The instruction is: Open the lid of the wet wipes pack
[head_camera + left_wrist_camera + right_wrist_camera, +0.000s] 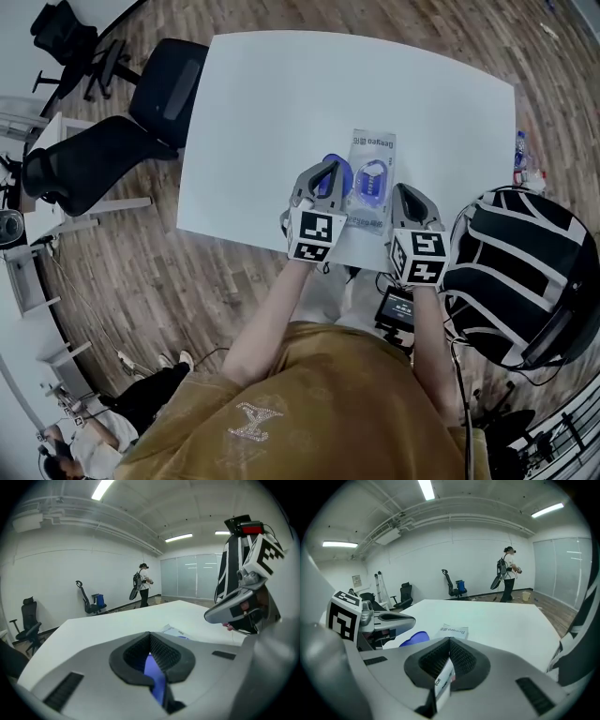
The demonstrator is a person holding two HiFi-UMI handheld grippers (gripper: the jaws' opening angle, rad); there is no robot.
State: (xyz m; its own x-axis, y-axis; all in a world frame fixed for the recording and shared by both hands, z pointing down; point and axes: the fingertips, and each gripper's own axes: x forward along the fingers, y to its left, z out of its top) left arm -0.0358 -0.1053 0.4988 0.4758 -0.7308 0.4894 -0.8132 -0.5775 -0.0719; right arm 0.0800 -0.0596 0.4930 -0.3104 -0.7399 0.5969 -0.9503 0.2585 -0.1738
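The pack (374, 150) is a flat, pale, rectangular pouch with print at its far end and a blue oval opening (371, 184) around its middle. It lies flat on the white table (281, 103), near the table's edge closest to the person and right of that edge's middle. Its long axis runs from the near edge away from the person, almost straight. The printed end points away and the near end lies under the right gripper. The lid (340, 172) is blue and rounded. It is swung open to the left of the opening and stands off the pack's top face at the pack's left side. The left gripper (150, 641) has its jaws pressed together on the lid; in the left gripper view a blue sheet shows pinched between the dark ribbed pads (165, 654). The right gripper (450, 645) has its jaws closed on the pack's near end; in the right gripper view a white strip with small print sits between the pads. The two grippers lie side by side, close together, both pointing away from the person. Two dark chairs (141, 122) stand on the wood floor (216, 281) to the left of the table.
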